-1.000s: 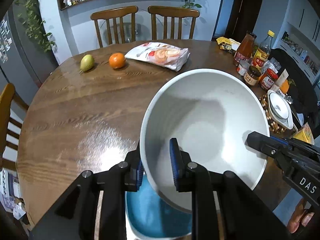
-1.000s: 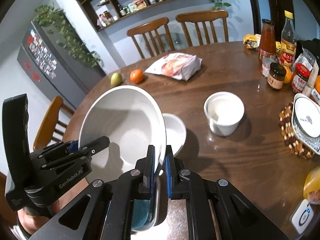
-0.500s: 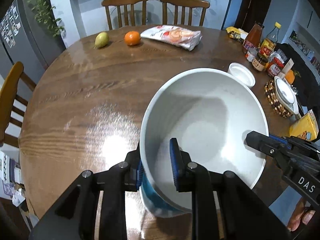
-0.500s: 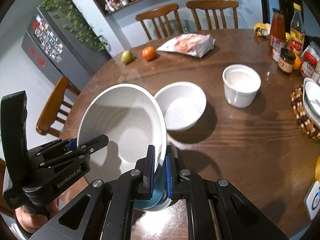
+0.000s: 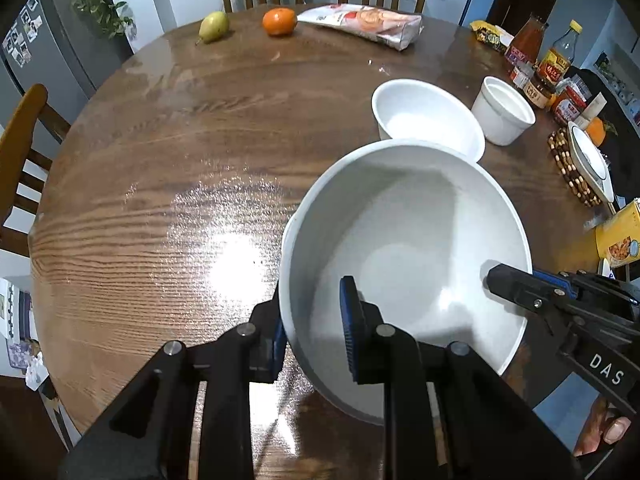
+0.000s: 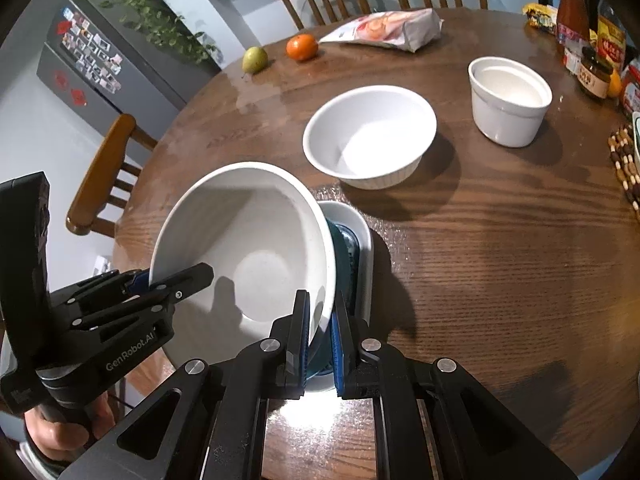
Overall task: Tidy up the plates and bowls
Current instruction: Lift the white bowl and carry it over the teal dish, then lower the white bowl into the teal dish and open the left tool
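Note:
I hold a large white bowl by its rim with both grippers, tilted, low over the table. My left gripper has one pad outside the near-left rim and one inside; its jaws are opening, with the rim still between them. My right gripper is shut on the opposite rim, and its fingers reach in from the right. Under the large white bowl lies a white-rimmed plate with a teal middle, mostly hidden. A medium white bowl and a white ramekin stand further back.
On the round wooden table lie a pear, an orange and a snack bag at the far side. Jars and bottles crowd the right edge beside a dish on a beaded trivet. Chairs ring the table.
Both grippers have come down with the large bowl toward the table and the teal plate. The medium bowl and the ramekin have come into the left wrist view.

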Motion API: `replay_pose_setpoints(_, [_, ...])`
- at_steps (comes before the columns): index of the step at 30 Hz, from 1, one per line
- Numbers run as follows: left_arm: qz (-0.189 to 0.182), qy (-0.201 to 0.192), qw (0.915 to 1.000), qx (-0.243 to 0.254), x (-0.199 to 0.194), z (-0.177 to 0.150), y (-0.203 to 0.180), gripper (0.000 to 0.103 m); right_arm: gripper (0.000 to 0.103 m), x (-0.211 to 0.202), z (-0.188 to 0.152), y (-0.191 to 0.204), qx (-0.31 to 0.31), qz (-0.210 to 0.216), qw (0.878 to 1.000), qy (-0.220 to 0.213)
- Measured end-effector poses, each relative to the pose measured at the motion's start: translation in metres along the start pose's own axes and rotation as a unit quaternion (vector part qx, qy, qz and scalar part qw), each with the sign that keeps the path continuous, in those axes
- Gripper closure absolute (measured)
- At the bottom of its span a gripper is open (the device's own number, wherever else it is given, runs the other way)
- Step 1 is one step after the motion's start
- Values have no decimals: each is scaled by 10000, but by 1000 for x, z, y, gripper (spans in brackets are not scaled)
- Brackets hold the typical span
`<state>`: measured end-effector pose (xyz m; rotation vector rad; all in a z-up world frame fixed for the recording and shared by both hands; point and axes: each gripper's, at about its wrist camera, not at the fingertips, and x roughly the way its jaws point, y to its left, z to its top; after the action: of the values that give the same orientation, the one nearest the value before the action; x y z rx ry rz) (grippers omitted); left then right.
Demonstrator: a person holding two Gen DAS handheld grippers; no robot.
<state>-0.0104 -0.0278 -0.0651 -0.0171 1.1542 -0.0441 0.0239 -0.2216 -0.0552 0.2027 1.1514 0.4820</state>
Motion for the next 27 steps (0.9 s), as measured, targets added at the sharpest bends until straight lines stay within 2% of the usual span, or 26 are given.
replay_pose_setpoints(10, [3, 287, 9996, -78, 19, 4, 8, 81, 92, 19, 5, -7, 163, 51, 9994, 289])
replay_pose_setpoints(27, [142, 422, 9990, -79, 33, 18, 17, 79, 92, 23, 20, -3, 253, 115, 9992, 303])
